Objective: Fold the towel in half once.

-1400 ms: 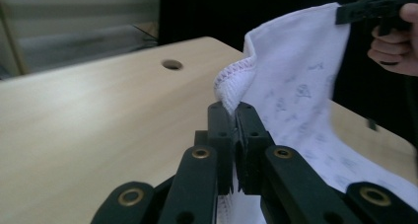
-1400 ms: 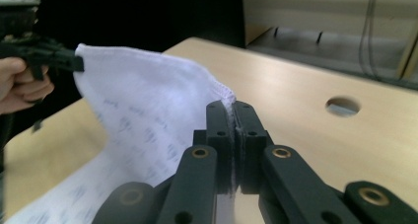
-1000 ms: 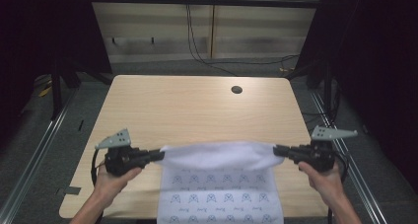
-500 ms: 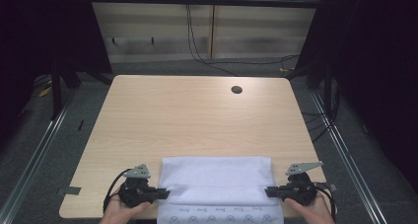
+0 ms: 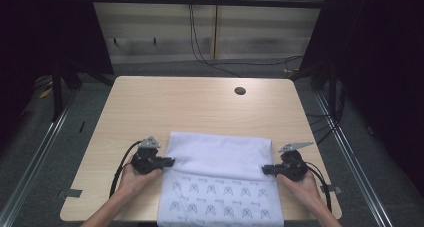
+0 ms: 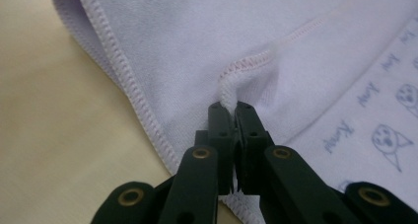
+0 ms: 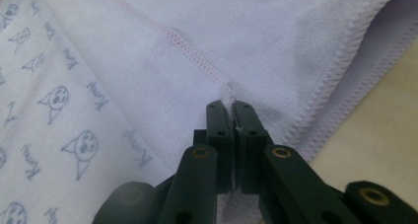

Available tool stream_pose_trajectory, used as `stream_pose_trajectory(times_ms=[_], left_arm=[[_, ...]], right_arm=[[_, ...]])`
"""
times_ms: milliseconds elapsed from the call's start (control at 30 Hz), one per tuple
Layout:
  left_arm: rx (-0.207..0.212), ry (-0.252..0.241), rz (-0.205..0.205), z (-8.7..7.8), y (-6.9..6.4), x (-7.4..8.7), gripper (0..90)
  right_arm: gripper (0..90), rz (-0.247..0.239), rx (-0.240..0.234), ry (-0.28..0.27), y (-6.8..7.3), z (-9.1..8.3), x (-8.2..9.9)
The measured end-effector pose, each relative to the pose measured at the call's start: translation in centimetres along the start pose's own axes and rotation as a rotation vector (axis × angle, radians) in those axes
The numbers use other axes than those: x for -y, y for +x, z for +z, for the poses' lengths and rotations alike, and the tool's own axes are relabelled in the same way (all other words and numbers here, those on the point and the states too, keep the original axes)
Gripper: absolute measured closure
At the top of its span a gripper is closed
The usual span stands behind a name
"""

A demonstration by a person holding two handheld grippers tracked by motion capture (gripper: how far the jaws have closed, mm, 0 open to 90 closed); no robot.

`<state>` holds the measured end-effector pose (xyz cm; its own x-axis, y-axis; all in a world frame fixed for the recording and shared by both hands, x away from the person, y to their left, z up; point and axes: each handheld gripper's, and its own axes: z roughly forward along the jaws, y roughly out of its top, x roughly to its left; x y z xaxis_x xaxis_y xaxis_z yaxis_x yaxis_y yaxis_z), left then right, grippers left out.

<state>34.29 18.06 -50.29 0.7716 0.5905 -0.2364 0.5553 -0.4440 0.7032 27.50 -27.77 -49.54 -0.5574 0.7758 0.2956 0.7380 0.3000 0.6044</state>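
Wooden table [image 5: 150, 107] bare around towel [image 5: 220, 157]; round hole [image 5: 240, 91] well apart.

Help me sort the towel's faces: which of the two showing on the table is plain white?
The folded-over flap on the far side, stretching between the left gripper and right gripper; the nearer face carries blue cat drawings.

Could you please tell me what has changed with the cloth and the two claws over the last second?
Both claws, the left claw and the right claw, came down toward the near edge of the light wooden table, folding the held hem of the white cat-printed cloth over onto itself. The plain side now lies on top. Both remain clamped on the hem; the table's dark round hole is unchanged.
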Motion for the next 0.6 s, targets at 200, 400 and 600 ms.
stream_pose_trajectory(times_ms=[200, 400, 600], left_arm=[[-0.065, -0.006, -0.027, 1.2, 3.1, -2.2, 87.4], [-0.128, -0.032, -0.050, 2.5, 5.5, -3.9, 87.4], [-0.168, -0.064, -0.077, 3.8, 7.9, -5.5, 87.4]], right_arm=[[87.5, 0.013, 0.067, -0.036, -2.2, 2.4, -3.6], [87.6, 0.029, 0.103, -0.063, -4.2, 4.3, -6.5], [87.5, 0.067, 0.158, -0.086, -6.3, 6.2, -9.7]])
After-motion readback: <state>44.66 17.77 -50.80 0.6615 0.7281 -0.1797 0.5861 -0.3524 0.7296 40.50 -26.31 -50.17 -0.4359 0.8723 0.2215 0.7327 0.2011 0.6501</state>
